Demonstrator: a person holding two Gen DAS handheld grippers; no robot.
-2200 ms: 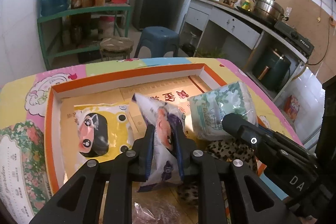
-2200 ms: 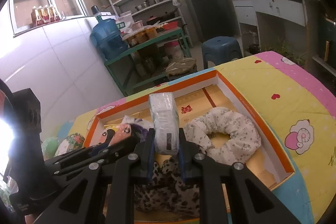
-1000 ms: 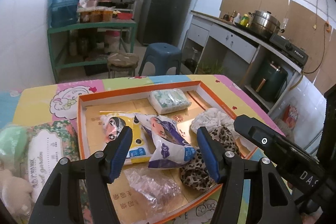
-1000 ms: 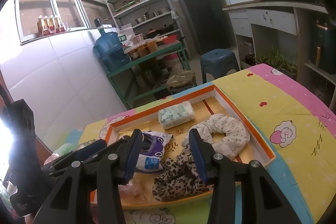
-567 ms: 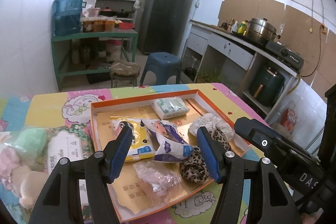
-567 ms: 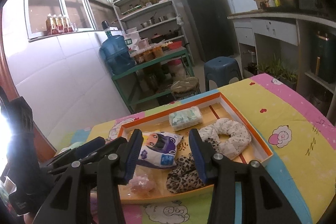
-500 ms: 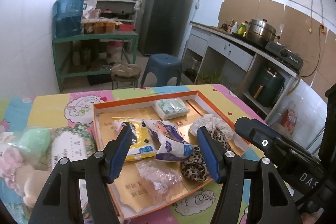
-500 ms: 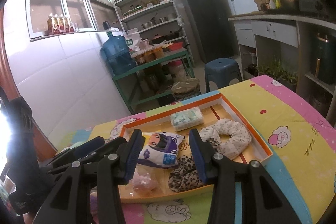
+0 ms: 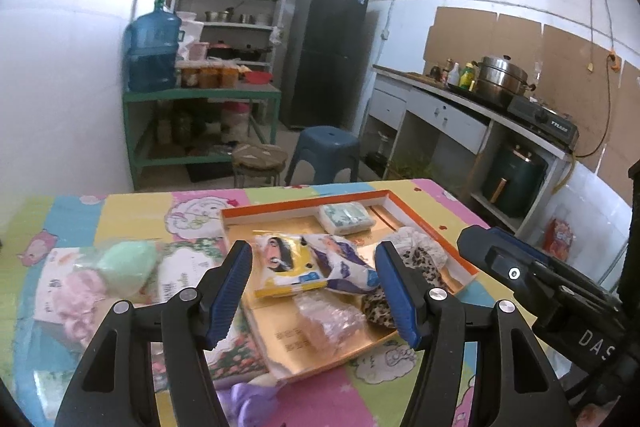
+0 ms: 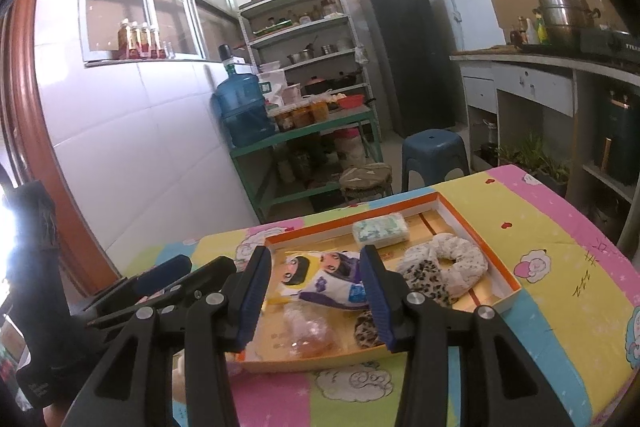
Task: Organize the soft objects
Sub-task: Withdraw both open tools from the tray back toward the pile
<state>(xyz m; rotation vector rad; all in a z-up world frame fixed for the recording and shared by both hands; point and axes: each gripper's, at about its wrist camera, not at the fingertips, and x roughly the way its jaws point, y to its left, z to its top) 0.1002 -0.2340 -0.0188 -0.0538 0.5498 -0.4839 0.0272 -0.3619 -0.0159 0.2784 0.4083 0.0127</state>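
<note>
An orange-rimmed tray on the cartoon tablecloth holds a green-white tissue pack, a yellow face packet, a purple packet, a white floral ring cushion, a leopard-print cloth and a clear bag. My left gripper hovers open and empty above the tray's near side. My right gripper is open too, with nothing between its fingers. Green and pink soft items lie left of the tray.
Beyond the table's far edge stand a blue stool and a round wooden stool. A green rack with a water jug lines the left wall. A dark fridge and a kitchen counter are behind and to the right.
Both grippers let go of their packs, the purple packet and the tissue pack, which now lie in the tray. Both then drew back and rose, so the tray looks smaller and farther.
</note>
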